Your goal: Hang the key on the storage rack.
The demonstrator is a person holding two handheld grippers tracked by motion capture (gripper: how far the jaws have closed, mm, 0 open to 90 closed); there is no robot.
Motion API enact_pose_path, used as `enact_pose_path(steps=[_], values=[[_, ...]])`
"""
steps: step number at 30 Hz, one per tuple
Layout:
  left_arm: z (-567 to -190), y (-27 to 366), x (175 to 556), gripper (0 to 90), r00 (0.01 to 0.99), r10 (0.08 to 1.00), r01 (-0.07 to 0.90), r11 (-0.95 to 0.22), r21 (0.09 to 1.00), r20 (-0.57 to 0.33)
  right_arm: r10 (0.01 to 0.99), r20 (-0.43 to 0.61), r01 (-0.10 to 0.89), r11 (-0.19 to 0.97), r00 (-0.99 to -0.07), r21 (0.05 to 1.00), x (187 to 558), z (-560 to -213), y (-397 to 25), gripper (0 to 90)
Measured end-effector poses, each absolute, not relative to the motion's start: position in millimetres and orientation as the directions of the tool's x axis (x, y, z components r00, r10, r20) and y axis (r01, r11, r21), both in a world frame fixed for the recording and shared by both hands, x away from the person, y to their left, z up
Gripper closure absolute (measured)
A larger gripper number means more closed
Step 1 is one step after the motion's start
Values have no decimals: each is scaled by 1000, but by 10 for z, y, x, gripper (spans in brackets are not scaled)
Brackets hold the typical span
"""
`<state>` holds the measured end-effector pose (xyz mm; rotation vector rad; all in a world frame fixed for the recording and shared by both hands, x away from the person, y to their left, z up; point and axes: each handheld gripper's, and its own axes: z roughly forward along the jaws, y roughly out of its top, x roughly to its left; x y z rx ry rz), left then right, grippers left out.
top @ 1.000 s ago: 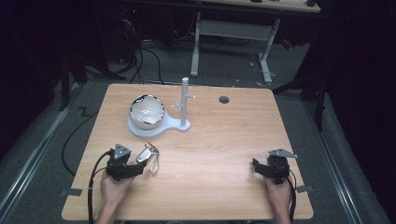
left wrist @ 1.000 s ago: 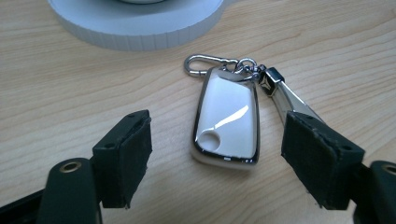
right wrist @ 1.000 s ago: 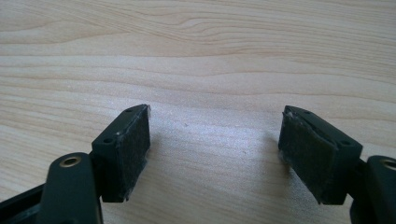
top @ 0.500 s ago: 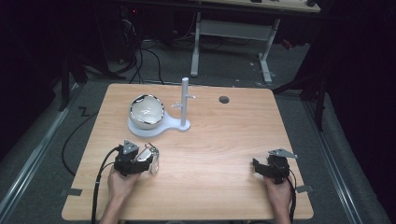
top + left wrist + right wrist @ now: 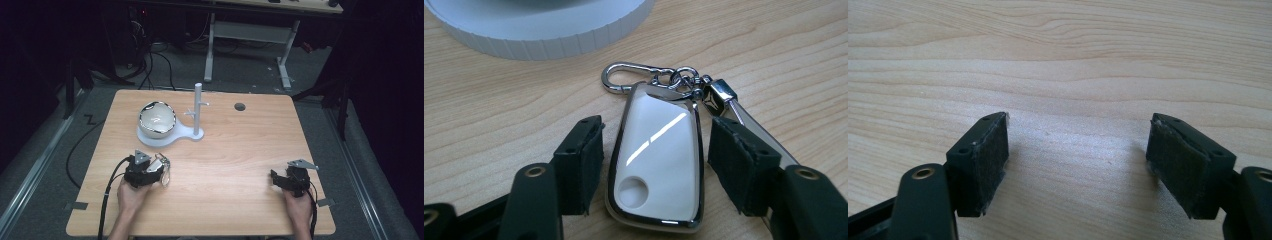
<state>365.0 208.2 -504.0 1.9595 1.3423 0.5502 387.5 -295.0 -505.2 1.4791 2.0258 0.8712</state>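
A white key fob (image 5: pixel 656 160) with a chrome rim, a carabiner clip (image 5: pixel 616 80) and a metal strap lies flat on the wooden table (image 5: pixel 230 160). My left gripper (image 5: pixel 656 150) is open, one jaw on each side of the fob with a small gap at the left pad (image 5: pixel 584 155). In the high view the left gripper (image 5: pixel 159 172) sits at the front left with the key fob (image 5: pixel 163 166) at its tips. My right gripper (image 5: pixel 276 180) rests at the front right, open. Between the right gripper's (image 5: pixel 1080 145) pads there is just bare wood.
A white stand (image 5: pixel 186 134) with an upright pegged pole (image 5: pixel 198 107) is behind the left gripper, with a shiny round bowl (image 5: pixel 157 119) on its base. The stand's ribbed edge (image 5: pixel 549 40) lies just beyond the fob. A cable hole (image 5: pixel 240 106) is at the back.
My left gripper has slid to the right toward the key fob, and its jaws now flank it. The fob and the right gripper have stayed in place.
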Motion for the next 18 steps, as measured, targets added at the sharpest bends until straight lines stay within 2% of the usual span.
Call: enact_pose_path(steps=[5, 18], values=[[-5040, 2071, 3640, 468, 377, 926, 624, -254, 739, 0, 954, -12, 647, 212, -299, 732, 3875, -5052, -2950, 250], [-5016, 2056, 3610, 505, 399, 917, 607, -268, 749, 4, 954, -12, 647, 213, -300, 732, 3875, -5052, -2950, 250]])
